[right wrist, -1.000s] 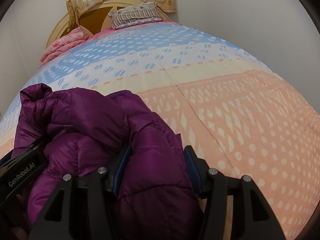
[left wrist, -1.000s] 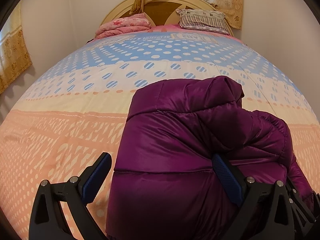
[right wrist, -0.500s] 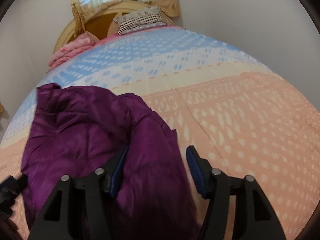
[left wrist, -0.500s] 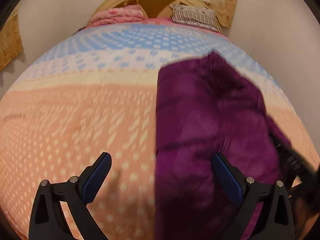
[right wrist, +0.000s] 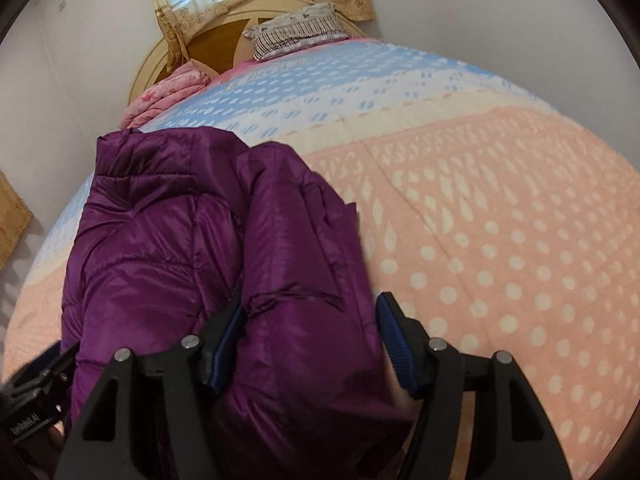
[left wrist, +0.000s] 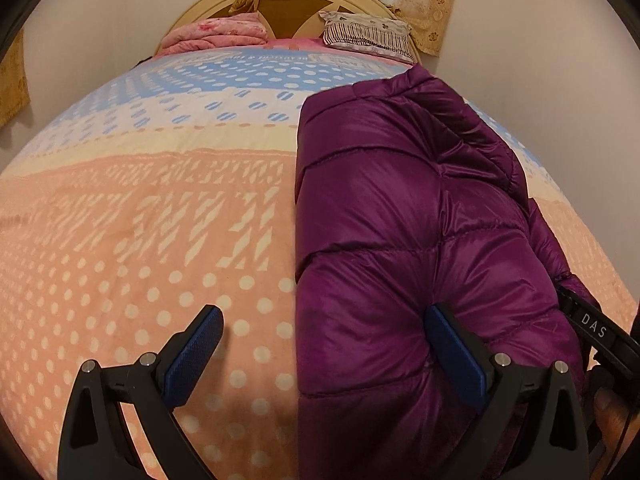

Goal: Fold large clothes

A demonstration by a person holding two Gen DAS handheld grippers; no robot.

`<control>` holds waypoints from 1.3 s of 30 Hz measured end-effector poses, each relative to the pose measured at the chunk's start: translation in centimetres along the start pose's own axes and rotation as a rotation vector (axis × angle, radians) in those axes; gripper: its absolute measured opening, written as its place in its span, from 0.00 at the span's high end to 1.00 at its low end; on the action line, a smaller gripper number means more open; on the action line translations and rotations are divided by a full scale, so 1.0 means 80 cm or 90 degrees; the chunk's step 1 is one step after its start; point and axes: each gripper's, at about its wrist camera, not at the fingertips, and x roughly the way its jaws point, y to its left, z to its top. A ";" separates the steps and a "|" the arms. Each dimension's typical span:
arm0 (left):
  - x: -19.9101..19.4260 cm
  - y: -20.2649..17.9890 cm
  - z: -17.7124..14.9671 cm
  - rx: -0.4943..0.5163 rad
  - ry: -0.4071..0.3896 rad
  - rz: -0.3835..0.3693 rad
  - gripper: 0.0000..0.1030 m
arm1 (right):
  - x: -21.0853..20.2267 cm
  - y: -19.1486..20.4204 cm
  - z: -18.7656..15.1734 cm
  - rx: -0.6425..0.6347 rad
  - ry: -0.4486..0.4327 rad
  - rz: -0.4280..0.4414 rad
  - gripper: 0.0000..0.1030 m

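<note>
- Since the earlier frames, the shiny purple quilted puffer jacket (left wrist: 404,240) has been shifted toward the right half of the left wrist view, and more of the peach, cream and blue dotted bedspread (left wrist: 140,240) is exposed at lower left.
- In the left wrist view, the jacket is seen lying folded lengthwise on the bedspread, running from the lower edge up to the upper right.
- The left gripper (left wrist: 324,354) is spread wide: one blue-padded finger is over bare bedspread at lower left, the other is pressed against the jacket's side at lower right; nothing is pinched.
- The right gripper (right wrist: 310,346) is seen with a thick fold of the jacket (right wrist: 224,248) between its blue pads; the left pad is touching the fabric, while whether the fold is truly clamped cannot be told.
- A pink folded blanket (left wrist: 216,34) and a striped pillow (left wrist: 366,34) are placed at the cream wooden headboard (left wrist: 288,4), top centre.
</note>
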 end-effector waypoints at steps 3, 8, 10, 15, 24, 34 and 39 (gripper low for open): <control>0.003 0.000 -0.002 -0.008 0.005 -0.020 0.02 | 0.002 0.004 0.000 -0.012 0.005 -0.001 0.37; 0.004 -0.005 -0.001 0.008 0.013 -0.093 0.33 | 0.001 0.009 -0.002 -0.027 0.011 0.026 0.53; -0.003 -0.019 -0.004 0.038 -0.002 -0.092 0.40 | -0.001 0.011 -0.004 -0.034 0.005 0.030 0.59; -0.018 -0.034 -0.004 0.065 -0.016 -0.056 0.62 | -0.010 0.019 -0.007 -0.055 -0.021 0.033 0.73; -0.061 -0.049 -0.002 0.118 -0.049 0.020 0.72 | -0.047 0.036 -0.010 -0.078 -0.069 0.050 0.79; -0.114 -0.021 0.002 0.109 -0.088 0.049 0.73 | -0.068 0.076 -0.009 -0.117 -0.092 0.093 0.80; -0.141 0.005 0.003 0.097 -0.109 0.067 0.73 | -0.072 0.102 -0.006 -0.141 -0.096 0.120 0.80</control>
